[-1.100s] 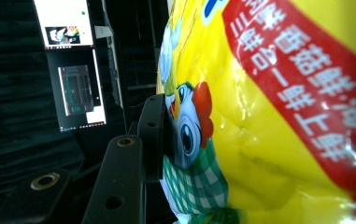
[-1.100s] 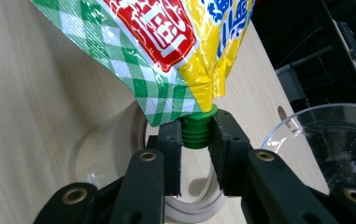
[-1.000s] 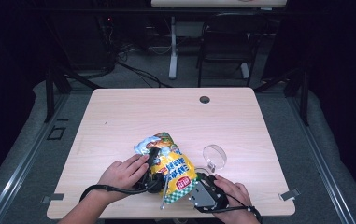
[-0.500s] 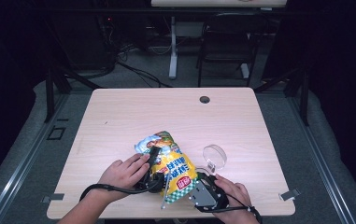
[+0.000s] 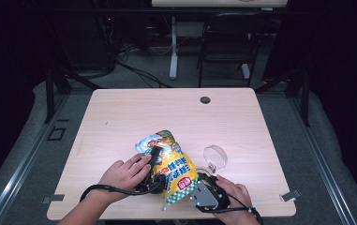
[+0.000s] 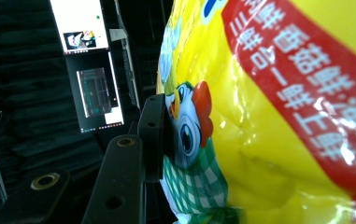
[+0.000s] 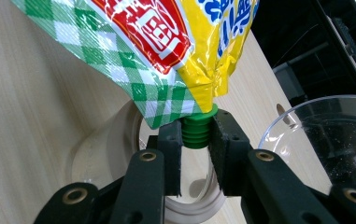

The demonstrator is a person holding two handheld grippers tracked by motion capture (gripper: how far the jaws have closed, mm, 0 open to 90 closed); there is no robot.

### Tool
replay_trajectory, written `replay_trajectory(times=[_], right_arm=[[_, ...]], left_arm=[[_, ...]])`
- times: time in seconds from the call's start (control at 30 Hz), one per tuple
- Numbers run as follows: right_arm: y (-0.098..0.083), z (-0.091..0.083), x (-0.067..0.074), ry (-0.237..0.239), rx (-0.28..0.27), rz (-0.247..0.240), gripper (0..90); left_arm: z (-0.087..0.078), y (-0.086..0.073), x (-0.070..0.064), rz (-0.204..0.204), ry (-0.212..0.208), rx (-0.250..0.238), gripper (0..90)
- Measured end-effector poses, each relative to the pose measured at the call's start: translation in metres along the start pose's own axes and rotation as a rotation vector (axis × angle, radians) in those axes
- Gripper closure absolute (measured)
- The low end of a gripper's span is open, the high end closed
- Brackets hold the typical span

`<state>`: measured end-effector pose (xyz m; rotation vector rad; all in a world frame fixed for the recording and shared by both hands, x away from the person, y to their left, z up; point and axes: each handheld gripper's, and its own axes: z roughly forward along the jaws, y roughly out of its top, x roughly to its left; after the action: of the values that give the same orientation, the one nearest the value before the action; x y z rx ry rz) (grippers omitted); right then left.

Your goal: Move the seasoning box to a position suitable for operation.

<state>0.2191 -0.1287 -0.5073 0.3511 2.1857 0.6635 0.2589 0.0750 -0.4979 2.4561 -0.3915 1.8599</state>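
step: looks like uncapping the pouch [image 5: 174,164] | right claw [image 7: 196,135] clamped on green cap [image 7: 197,130], left claw [image 6: 159,135] pinching the pouch body | tip: twist the cap, keep the pouch steady, spout up | clear bowl [image 5: 215,157] just right of pouch, looks empty | pouch at table [image 5: 120,112] front edge

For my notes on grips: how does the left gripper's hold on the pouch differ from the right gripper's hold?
The left gripper presses on the yellow pouch at its broad printed body; the right gripper clamps the small green cap at the pouch's corner. The left holds soft film, the right a ribbed hard part. Both are shut on the same pouch.
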Motion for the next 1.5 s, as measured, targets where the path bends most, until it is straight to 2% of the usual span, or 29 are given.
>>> replay_trajectory(times=[0.07, 0.1, 0.2, 0.33, 0.53, 0.67, 0.73, 0.87, 1.1, 1.23, 1.37, 1.4, 1.43, 1.5], right_arm=[[-0.0001, -0.0002, -0.0002, 0.001, 0.002, -0.002, 75.2], [-0.0001, -0.0001, -0.0002, 0.001, 0.003, -0.001, 75.2], [-0.0002, -0.0002, 0.0000, -0.001, 0.003, 0.000, 75.2], [-0.0005, 0.0001, 0.0001, 0.000, -0.001, 0.005, 75.2], [-0.0010, 0.0004, -0.0006, 0.001, -0.012, 0.018, 75.2], [-0.0012, 0.0005, -0.0008, 0.002, -0.008, 0.021, 75.2], [-0.0017, 0.0008, -0.0006, 0.001, -0.008, 0.020, 75.2], [-0.0018, 0.0010, -0.0001, 0.002, -0.005, 0.017, 75.2], [-0.0013, 0.0011, 0.0000, 0.000, 0.000, 0.012, 75.2], [-0.0017, 0.0017, 0.0008, -0.002, -0.008, 0.018, 75.2], [-0.0019, 0.0018, 0.0008, -0.003, -0.008, 0.017, 75.2], [-0.0019, 0.0016, 0.0006, -0.003, -0.006, 0.016, 75.2], [-0.0020, 0.0015, 0.0006, -0.004, -0.007, 0.016, 75.2], [-0.0020, 0.0017, 0.0006, -0.003, -0.007, 0.017, 75.2]], left_arm=[[0.0001, 0.0001, -0.0005, 0.000, 0.005, -0.001, 64.8], [-0.0006, 0.0005, 0.0002, 0.016, 0.033, -0.004, 64.8], [-0.0006, 0.0002, -0.0013, 0.004, 0.022, 0.000, 64.8], [-0.0010, 0.0006, -0.0004, 0.018, 0.045, -0.004, 64.8], [-0.0015, 0.0013, 0.0017, 0.034, 0.047, 0.005, 64.8], [-0.0013, 0.0016, 0.0012, 0.031, 0.052, 0.003, 64.8], [-0.0015, 0.0023, 0.0016, 0.045, 0.051, 0.006, 64.7], [-0.0015, 0.0025, 0.0012, 0.052, 0.033, 0.014, 64.7], [-0.0019, 0.0024, 0.0014, 0.057, 0.054, 0.012, 64.8], [-0.0020, 0.0029, 0.0024, 0.076, 0.051, 0.017, 64.7], [-0.0022, 0.0031, 0.0025, 0.073, 0.059, 0.017, 64.7], [-0.0022, 0.0033, 0.0028, 0.077, 0.055, 0.018, 64.7], [-0.0027, 0.0035, 0.0030, 0.082, 0.074, 0.016, 64.7], [-0.0028, 0.0040, 0.0038, 0.096, 0.070, 0.020, 64.7]])
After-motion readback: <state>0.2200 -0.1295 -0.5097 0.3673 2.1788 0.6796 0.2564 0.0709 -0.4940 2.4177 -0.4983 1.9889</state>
